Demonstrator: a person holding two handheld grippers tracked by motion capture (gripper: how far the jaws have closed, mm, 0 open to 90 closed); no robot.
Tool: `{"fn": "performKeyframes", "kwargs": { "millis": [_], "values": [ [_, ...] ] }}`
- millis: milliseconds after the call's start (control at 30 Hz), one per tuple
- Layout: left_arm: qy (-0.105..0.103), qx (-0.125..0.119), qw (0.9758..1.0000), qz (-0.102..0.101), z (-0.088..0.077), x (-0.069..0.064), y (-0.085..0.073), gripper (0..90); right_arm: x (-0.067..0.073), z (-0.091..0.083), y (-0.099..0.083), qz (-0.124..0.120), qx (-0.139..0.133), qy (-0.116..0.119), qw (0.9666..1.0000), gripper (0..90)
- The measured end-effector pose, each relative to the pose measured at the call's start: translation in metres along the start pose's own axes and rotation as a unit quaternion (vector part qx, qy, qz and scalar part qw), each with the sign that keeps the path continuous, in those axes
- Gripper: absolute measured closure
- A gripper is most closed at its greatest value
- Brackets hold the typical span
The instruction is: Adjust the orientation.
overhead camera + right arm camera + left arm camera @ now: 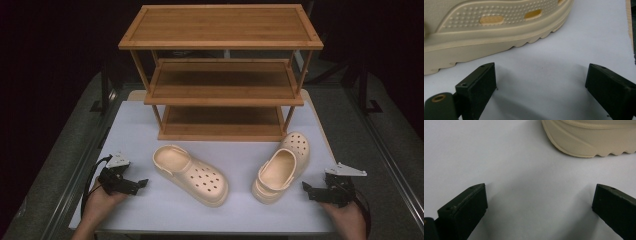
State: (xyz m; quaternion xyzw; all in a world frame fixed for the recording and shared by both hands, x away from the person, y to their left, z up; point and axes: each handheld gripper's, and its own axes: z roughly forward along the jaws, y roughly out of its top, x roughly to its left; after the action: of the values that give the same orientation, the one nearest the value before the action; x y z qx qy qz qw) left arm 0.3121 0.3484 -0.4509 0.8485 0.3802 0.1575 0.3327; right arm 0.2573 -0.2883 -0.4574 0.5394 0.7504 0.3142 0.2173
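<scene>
Two cream clogs lie on the white table (240,155). The left clog (191,174) points toward the near right; the right clog (282,166) points away toward the shelf. My left gripper (142,183) rests at the table's near left, jaws wide open and bare. In the left gripper view (539,202) a clog sole (584,140) lies ahead at the upper right. My right gripper (305,187) sits at the near right, open, beside the right clog's heel. In the right gripper view (540,82) that clog's side (489,32) lies just beyond the open jaws.
A three-tier wooden shoe rack (222,75) stands at the back of the table with bare shelves. Bare table surface lies between the two clogs. Dark floor surrounds the table on both sides.
</scene>
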Motion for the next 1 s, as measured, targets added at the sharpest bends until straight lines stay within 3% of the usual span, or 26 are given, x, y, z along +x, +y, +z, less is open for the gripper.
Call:
{"fn": "performKeyframes", "kwargs": {
  "millis": [433,500,600,733,767,800,933,967,1000],
  "values": [
    [0.000,-0.002,1.0000,0.001,-0.001,0.000,0.000,0.9,0.000,-0.001,0.000,0.004,-0.001,0.005,1.0000,9.9],
    [-0.007,-0.017,0.9998,0.002,-0.005,0.001,0.000,13.5,0.000,-0.004,0.001,0.009,0.002,0.013,0.9999,15.1],
    [-0.017,-0.013,0.9997,-0.009,-0.007,0.003,0.002,21.1,0.002,-0.011,0.004,0.003,-0.004,0.019,0.9998,18.3],
    [-0.045,-0.017,0.9988,-0.010,-0.015,0.002,0.007,41.3,0.004,-0.025,0.014,0.002,-0.025,0.025,0.9994,33.5],
    [-0.045,-0.017,0.9988,-0.010,-0.015,0.002,0.007,46.8,0.004,-0.025,0.014,0.002,-0.025,0.025,0.9994,33.5],
    [-0.051,-0.017,0.9985,-0.011,-0.017,0.002,0.009,51.3,0.006,-0.033,0.018,0.000,-0.032,0.035,0.9989,48.9],
    [-0.076,-0.012,0.9970,-0.002,-0.026,0.000,0.020,76.6,0.012,-0.044,0.029,-0.013,-0.041,0.057,0.9974,73.6],
    [-0.076,-0.012,0.9970,-0.002,-0.026,0.000,0.020,81.6,0.015,-0.046,0.032,-0.013,-0.043,0.064,0.9969,79.0],
    [-0.080,-0.011,0.9967,0.000,-0.027,0.000,0.024,81.6,0.015,-0.046,0.032,-0.013,-0.043,0.064,0.9969,79.0]
  ]
}}
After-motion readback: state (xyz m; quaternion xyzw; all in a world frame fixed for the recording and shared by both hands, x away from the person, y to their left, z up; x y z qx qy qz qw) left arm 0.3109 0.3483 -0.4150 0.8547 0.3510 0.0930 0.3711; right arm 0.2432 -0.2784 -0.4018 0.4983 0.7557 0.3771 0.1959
